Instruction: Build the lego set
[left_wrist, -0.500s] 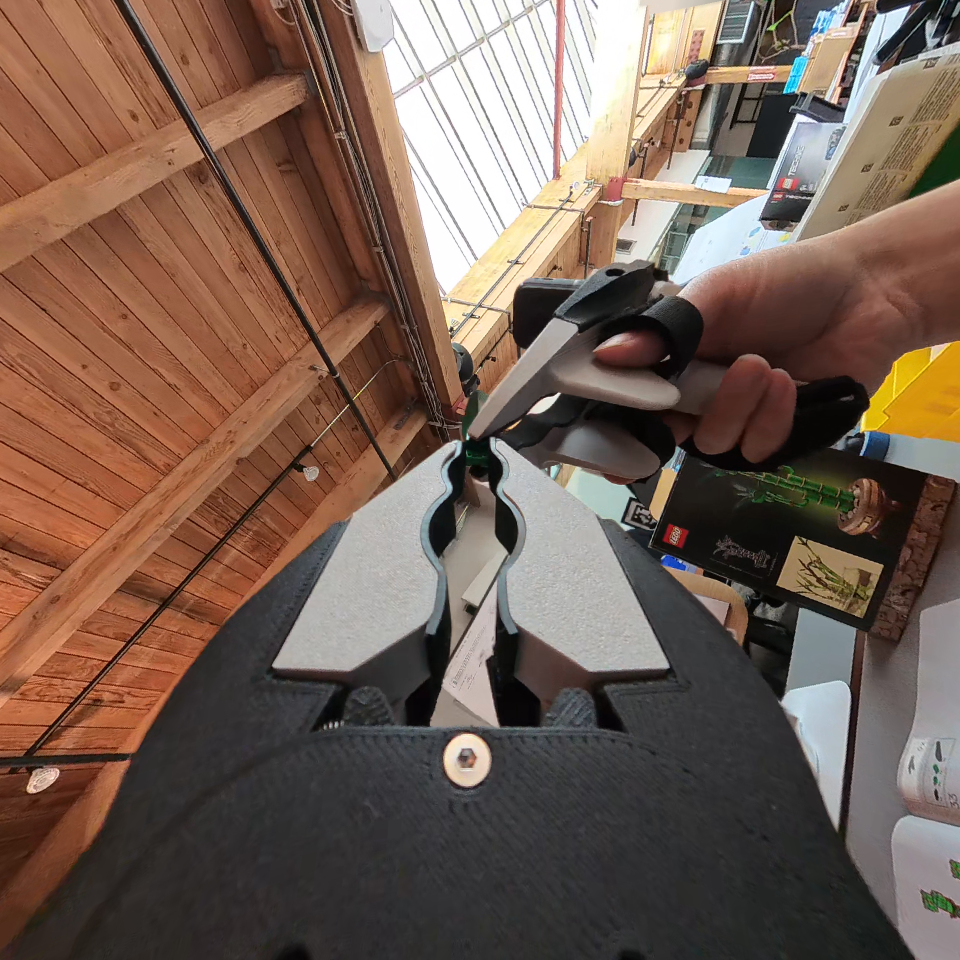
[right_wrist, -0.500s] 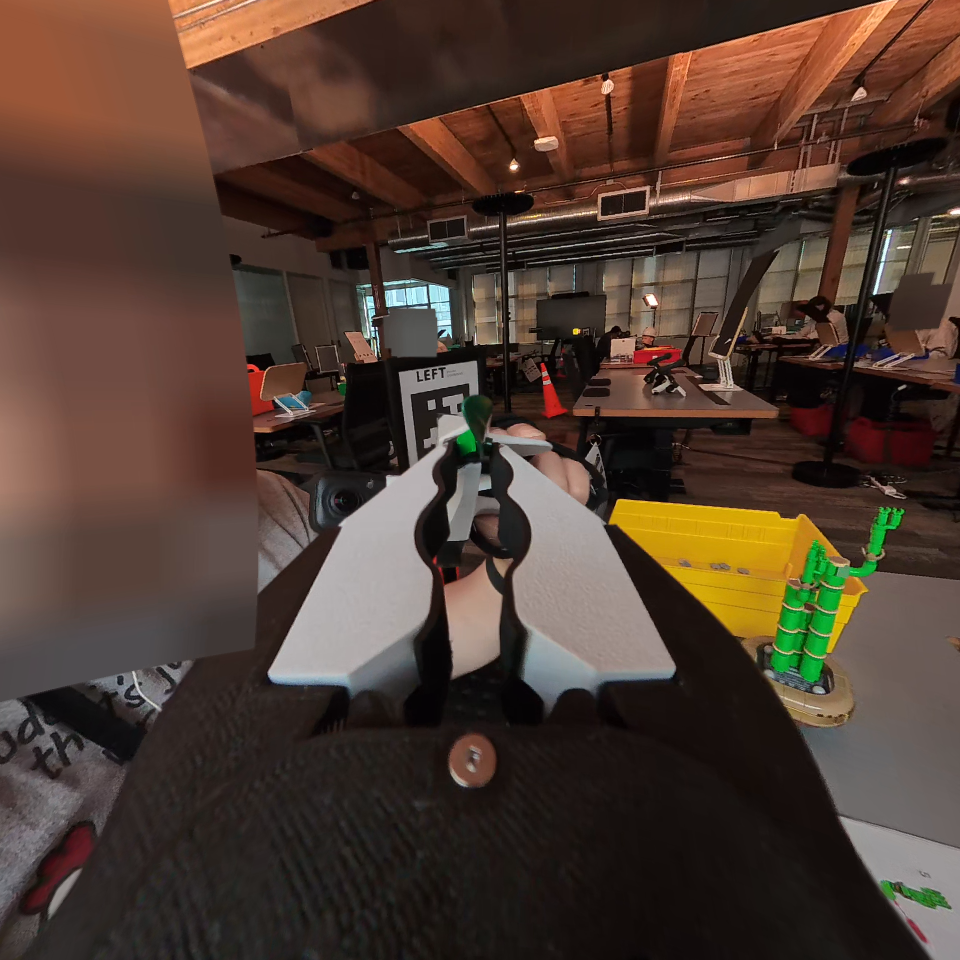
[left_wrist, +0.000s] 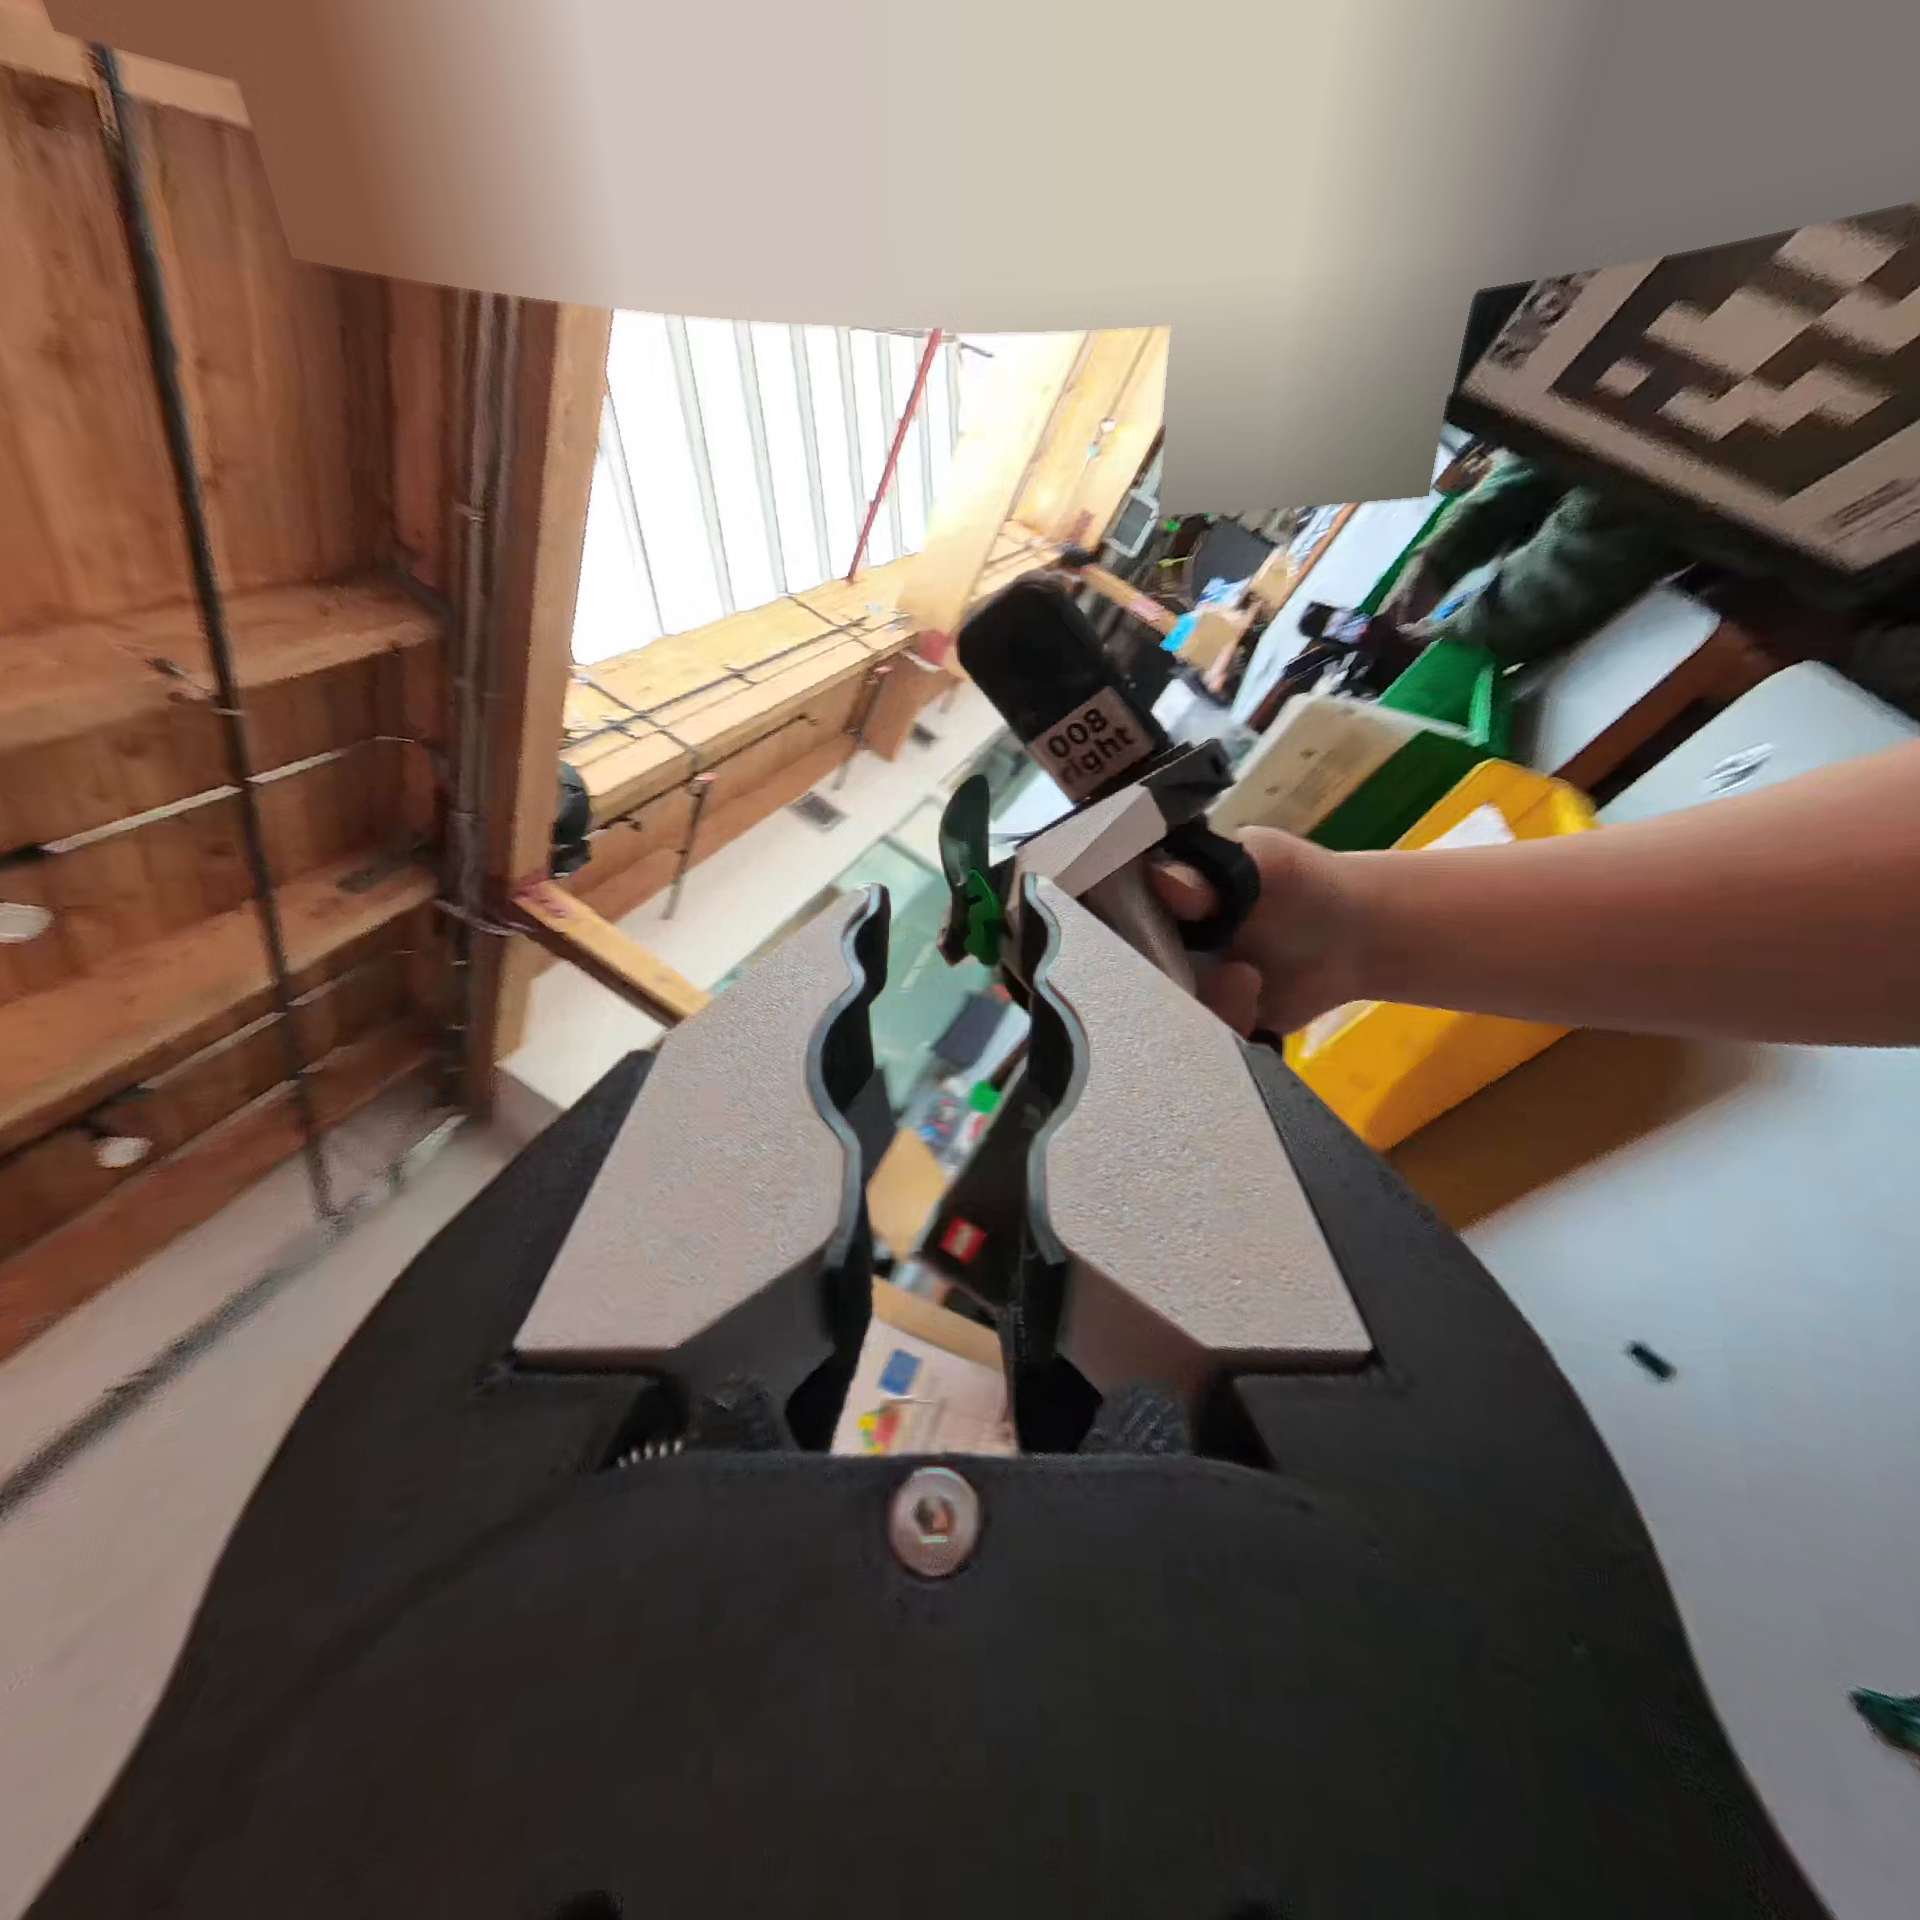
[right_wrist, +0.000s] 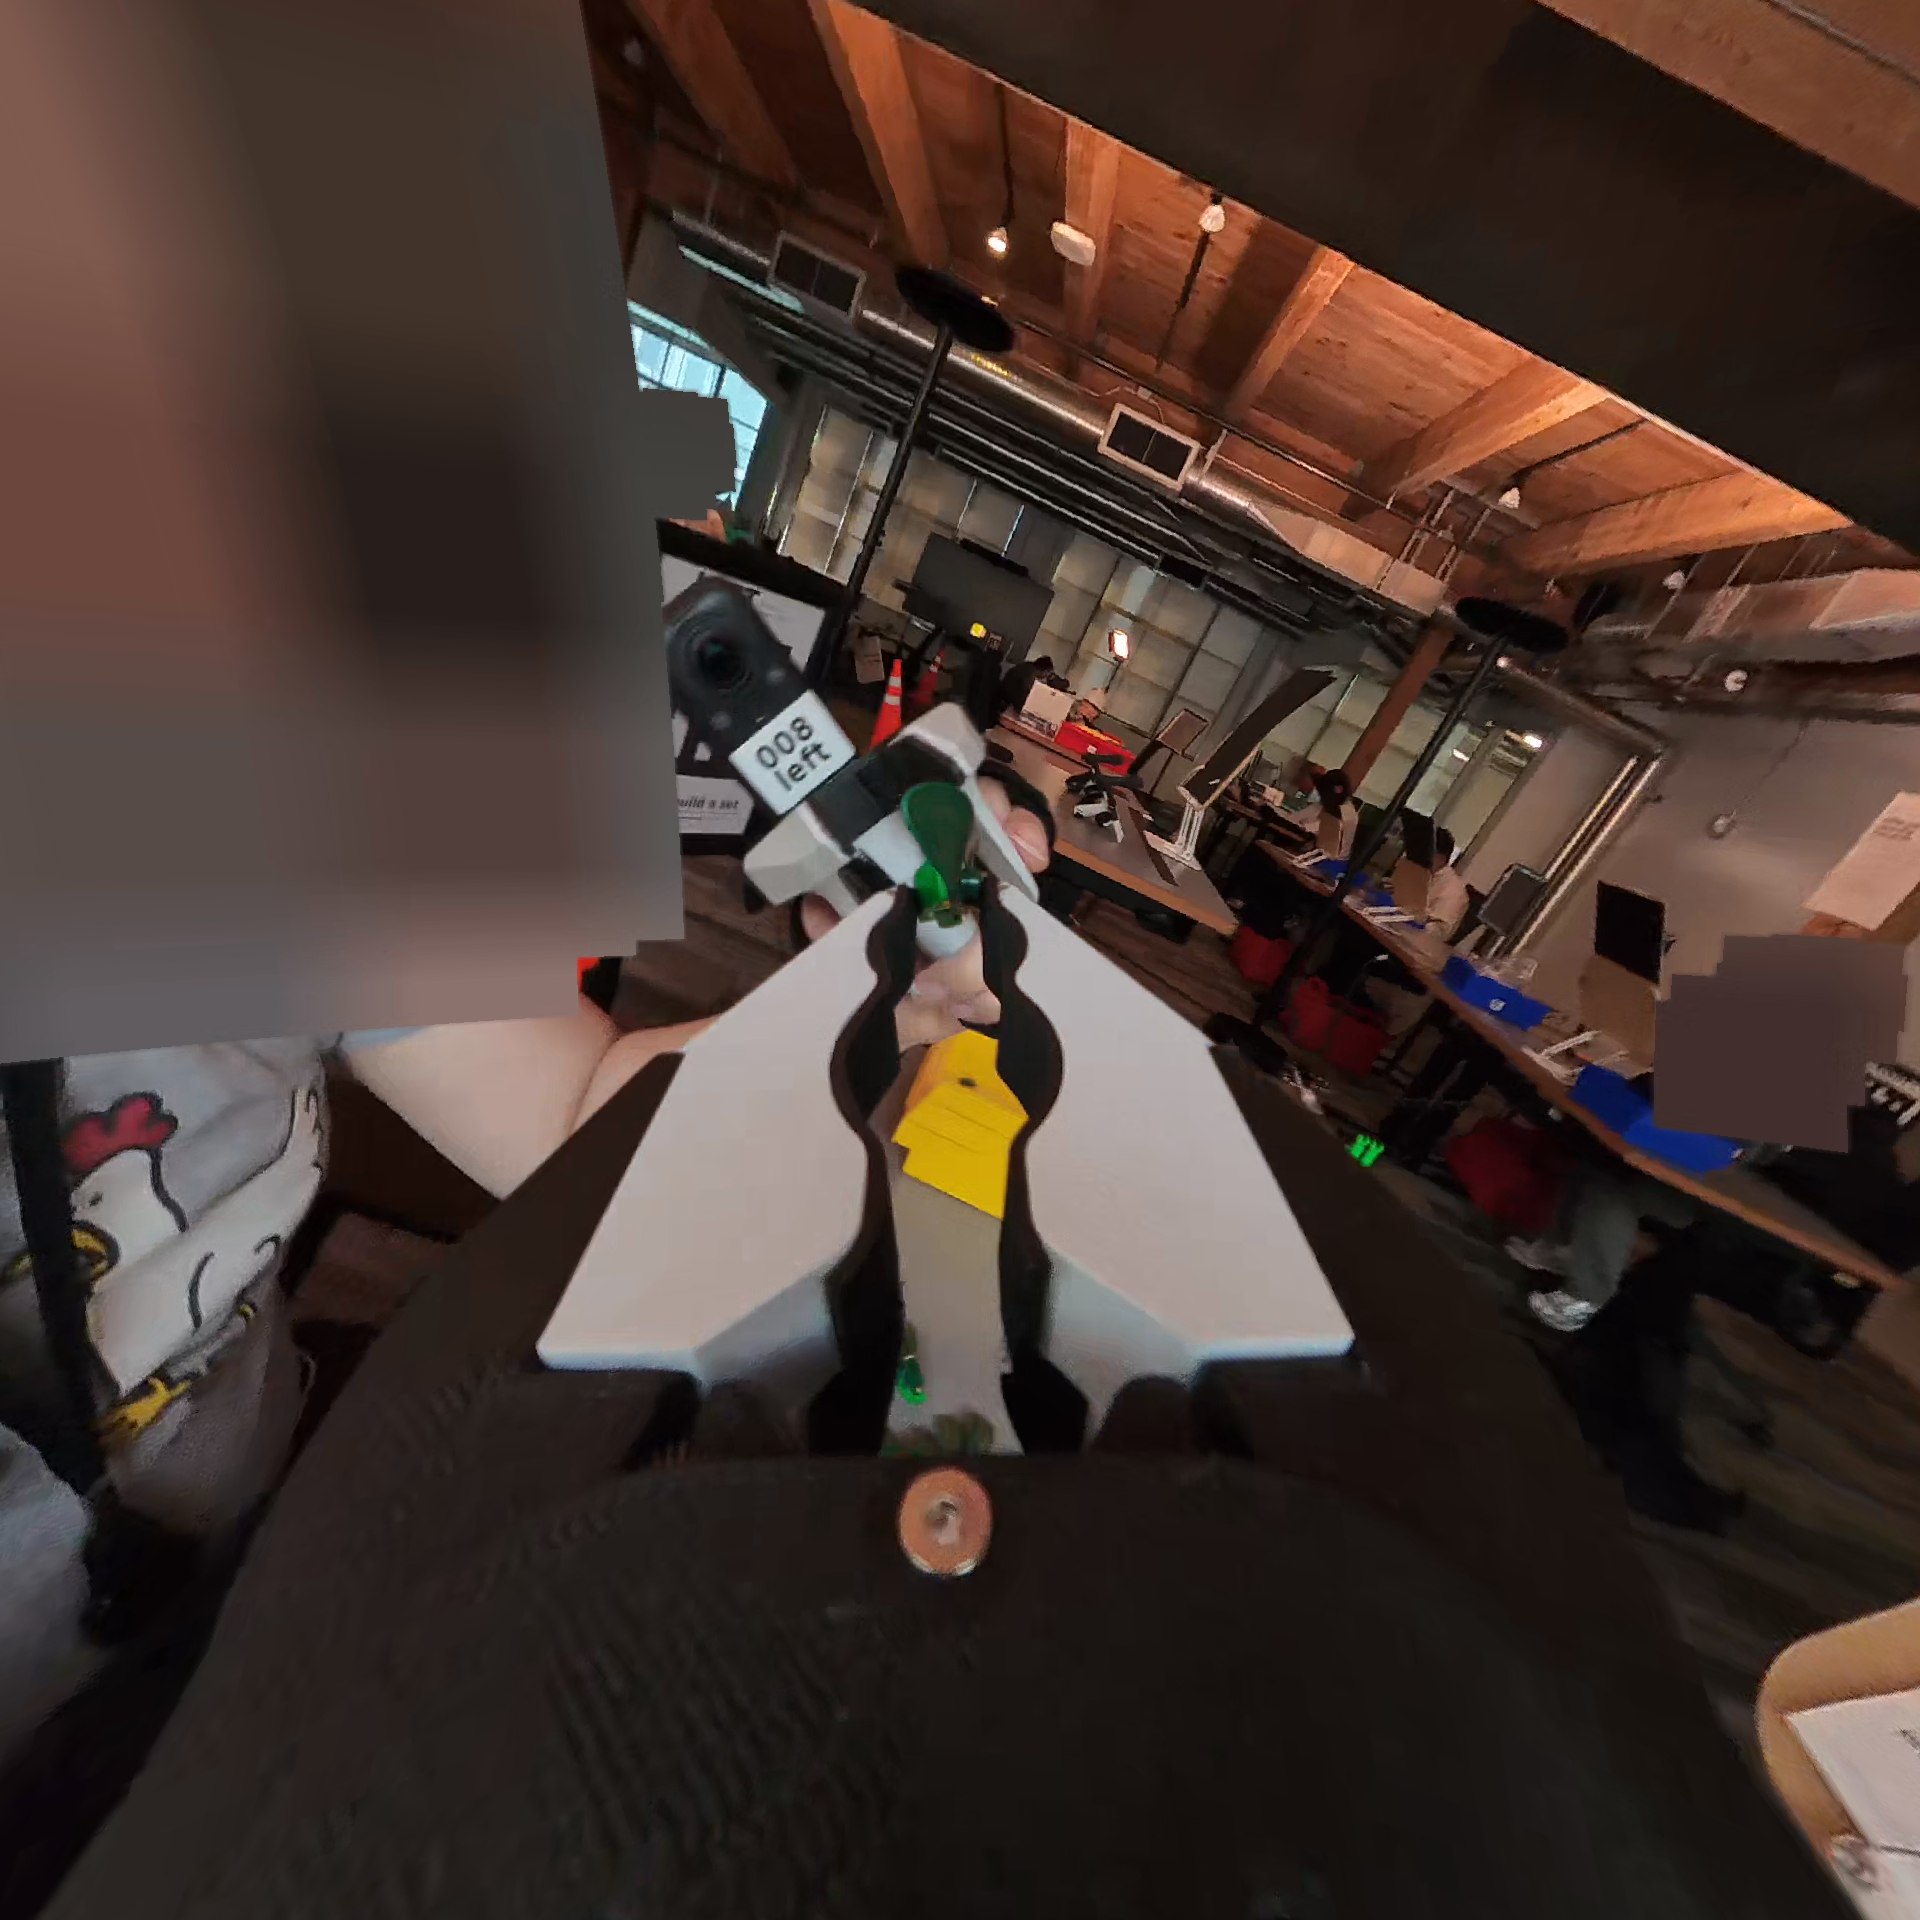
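The left gripper (left_wrist: 951, 914) has let go, fingers apart, leaving the green leaf piece (right_wrist: 938, 844) pinched in the right gripper (right_wrist: 940, 902), free for fitting.

This is a large open workshop or lab hall, more industrial loft than home. Overhead runs a wooden plank ceiling (right_wrist: 1382, 343) on heavy beams, with a metal air duct (right_wrist: 1195, 457) and hanging lamps. Long worktables (right_wrist: 1132, 862) stretch into the distance with people seated at them, red bins below and blue trays on top. Tall grid windows (left_wrist: 769, 468) let daylight in, orange traffic cones (right_wrist: 891, 698) stand on the floor, and a yellow parts bin (left_wrist: 1423, 1049) sits on the near table
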